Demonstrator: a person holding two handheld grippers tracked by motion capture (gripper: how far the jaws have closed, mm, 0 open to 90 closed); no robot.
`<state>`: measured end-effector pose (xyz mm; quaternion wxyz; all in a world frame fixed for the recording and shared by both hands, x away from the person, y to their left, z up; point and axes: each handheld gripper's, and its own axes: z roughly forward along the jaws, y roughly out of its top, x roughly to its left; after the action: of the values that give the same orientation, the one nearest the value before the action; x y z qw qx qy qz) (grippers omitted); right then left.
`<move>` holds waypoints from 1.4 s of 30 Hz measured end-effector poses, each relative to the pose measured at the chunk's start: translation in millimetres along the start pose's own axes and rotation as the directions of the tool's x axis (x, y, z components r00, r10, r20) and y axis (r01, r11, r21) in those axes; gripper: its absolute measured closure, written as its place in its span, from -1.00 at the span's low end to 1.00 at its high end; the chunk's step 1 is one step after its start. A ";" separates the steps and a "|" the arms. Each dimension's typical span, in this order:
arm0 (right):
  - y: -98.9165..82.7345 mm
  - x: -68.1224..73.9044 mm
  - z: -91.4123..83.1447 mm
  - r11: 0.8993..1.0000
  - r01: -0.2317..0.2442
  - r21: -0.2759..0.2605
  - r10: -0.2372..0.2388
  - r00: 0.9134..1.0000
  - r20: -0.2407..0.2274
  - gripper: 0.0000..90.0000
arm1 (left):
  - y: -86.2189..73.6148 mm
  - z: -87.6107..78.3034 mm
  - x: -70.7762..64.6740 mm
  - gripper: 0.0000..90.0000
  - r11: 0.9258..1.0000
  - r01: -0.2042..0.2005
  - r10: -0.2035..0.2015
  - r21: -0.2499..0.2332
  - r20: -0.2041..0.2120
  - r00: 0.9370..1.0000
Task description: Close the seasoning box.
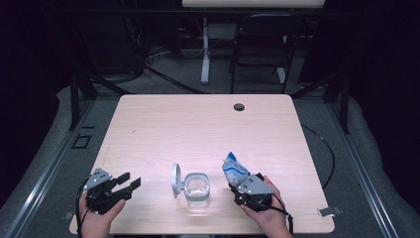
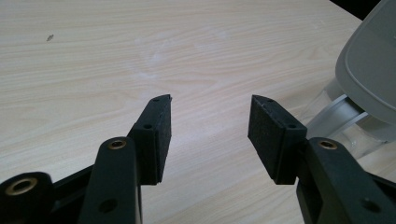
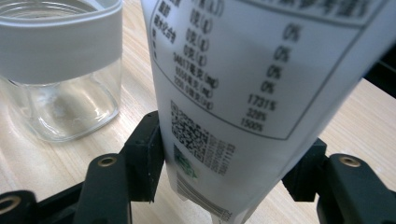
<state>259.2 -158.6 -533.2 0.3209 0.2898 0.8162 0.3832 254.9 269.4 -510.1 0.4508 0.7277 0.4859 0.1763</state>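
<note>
Black fingers point(image 3: 144, 158) of the right gripper point(image 3: 229, 163) rise from the bottom of the right gripper view and press in on both sides of a white plastic pouch printed with a table of figures and a square code point(image 3: 261, 84). They are closed around its lower part, and the pouch stands up between them, leaning slightly. Just to its left in that view stands a clear, square-sided glass jar with a pale grey collar point(image 3: 60, 70), resting on the light wooden desk point(image 3: 28, 158) and apart from the pouch.

From the high view, the right gripper point(image 1: 240, 181) sits at the near right of the desk point(image 1: 198, 124) in the person's right hand point(image 1: 270, 213), with the pouch point(image 1: 234, 168) showing a blue and white face and pointing up and away. The jar point(image 1: 197, 188) stands near the front edge, between the two grippers, with its grey hinged lid point(image 1: 176, 180) swung open and standing on its left side.

The left gripper point(image 1: 130, 182) is held in the left hand point(image 1: 99, 218) at the near left, well apart from the jar. In the left gripper view its fingers point(image 2: 156, 135) are spread wide with only bare desk point(image 2: 140, 56) between them; the lid point(image 2: 369, 70) shows at the right edge.
</note>
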 end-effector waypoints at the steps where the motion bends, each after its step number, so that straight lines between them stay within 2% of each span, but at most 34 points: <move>1: 1.2 0.7 -0.1 1.000 0.004 -0.001 -0.004 1.000 0.002 -0.10 | 0.2 -0.5 0.4 0.11 1.000 0.000 0.000 -0.002 -0.003 1.000; 5: 6.0 0.8 -0.9 1.000 0.023 -0.002 -0.023 1.000 -0.003 -0.10 | 0.2 -1.6 1.0 0.11 1.000 0.006 -0.006 0.000 -0.003 1.000; 11: 19.5 -0.8 -3.3 0.996 0.092 0.012 -0.092 0.996 0.006 -0.09 | 0.5 -2.8 3.2 0.11 1.000 0.017 -0.017 -0.012 -0.005 1.000; 18: 28.0 0.4 -5.4 0.986 0.165 0.035 -0.165 0.986 0.012 -0.09 | 0.3 -3.4 5.0 0.11 1.000 0.022 -0.022 -0.008 -0.004 1.000; 21: 29.8 2.1 -5.6 0.983 0.182 0.037 -0.183 0.983 0.014 -0.09 | -0.2 -3.1 5.4 0.11 0.999 0.029 -0.029 -0.018 -0.005 1.000; 25: 31.4 4.6 -5.3 0.973 0.222 0.055 -0.223 0.975 0.018 -0.09 | -0.4 -3.2 5.8 0.11 0.999 0.028 -0.028 -0.015 -0.007 1.000; 34: 31.3 11.1 -3.1 0.959 0.277 0.067 -0.279 0.960 0.022 -0.09 | -0.8 -2.5 6.3 0.11 1.000 0.028 -0.028 -0.009 -0.005 1.000; 36: 31.5 12.6 -2.5 0.951 0.299 0.082 -0.302 0.953 0.023 -0.09 | -0.7 -2.6 6.4 0.11 1.000 0.029 -0.029 -0.011 -0.005 1.000; 37: 30.9 13.8 -1.3 0.950 0.303 0.076 -0.305 0.952 0.026 -0.09 | -0.7 -2.6 6.4 0.11 0.999 0.030 -0.030 -0.011 -0.006 1.000; 38: 31.8 13.8 -1.8 0.942 0.322 0.095 -0.325 0.945 0.024 -0.09 | -0.8 -2.6 6.6 0.11 0.999 0.030 -0.030 -0.013 -0.004 1.000; 39: 31.9 14.5 -1.6 0.940 0.327 0.099 -0.331 0.943 0.025 -0.09 | -0.8 -2.5 6.6 0.11 0.999 0.031 -0.031 -0.015 -0.006 1.000; 40: 31.3 15.5 -0.5 0.943 0.321 0.088 -0.325 0.945 0.027 -0.09 | -0.8 -2.5 6.6 0.11 0.999 0.031 -0.031 -0.015 -0.006 1.000; 42: 32.4 16.4 -1.0 0.935 0.338 0.103 -0.343 0.939 0.030 -0.09 | -0.8 -2.6 6.6 0.11 0.999 0.031 -0.031 -0.015 -0.006 0.999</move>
<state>255.6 -129.8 -511.4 0.3873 0.1681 0.8637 0.2752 255.7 276.5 -510.5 0.4574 0.7161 0.4973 0.1751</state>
